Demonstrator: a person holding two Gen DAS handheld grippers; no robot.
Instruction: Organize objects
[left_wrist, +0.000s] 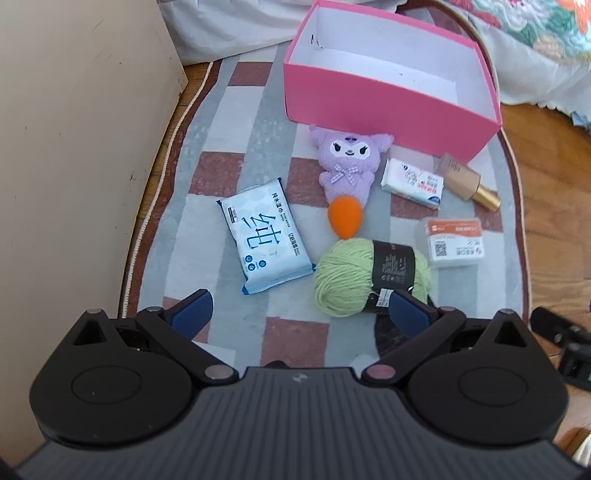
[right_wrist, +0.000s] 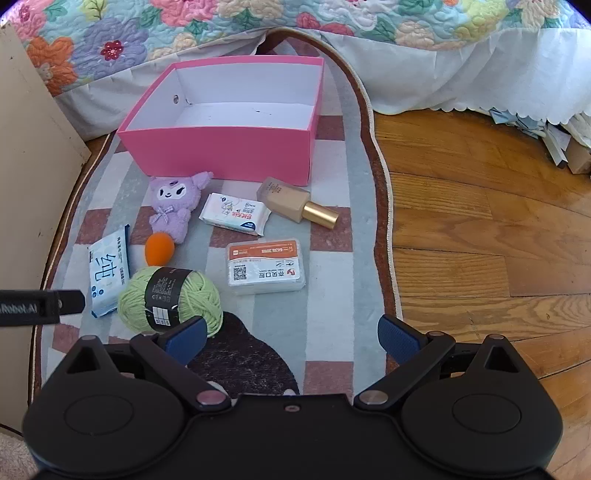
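An open pink box (left_wrist: 369, 107) (right_wrist: 221, 151) stands empty at the far end of a checked rug. In front of it lie a purple plush toy (left_wrist: 349, 162) (right_wrist: 173, 206), an orange sponge (left_wrist: 345, 216) (right_wrist: 159, 249), a blue wipes pack (left_wrist: 264, 240) (right_wrist: 109, 273), a green yarn ball (left_wrist: 369, 275) (right_wrist: 170, 299), a small tissue pack (left_wrist: 412, 182) (right_wrist: 234, 214), a foundation bottle (left_wrist: 467, 182) (right_wrist: 295, 203) and a clear plastic case (left_wrist: 452, 242) (right_wrist: 264, 266). My left gripper (left_wrist: 299, 314) is open above the rug before the wipes and yarn. My right gripper (right_wrist: 291, 332) is open, empty, near the yarn.
The rug (right_wrist: 332, 229) lies on a wooden floor (right_wrist: 480, 240). A beige cabinet side (left_wrist: 74, 147) stands to the left. A floral quilt with a white bed skirt (right_wrist: 424, 55) hangs behind the box. The left gripper's side (right_wrist: 40, 306) shows at the right wrist view's left edge.
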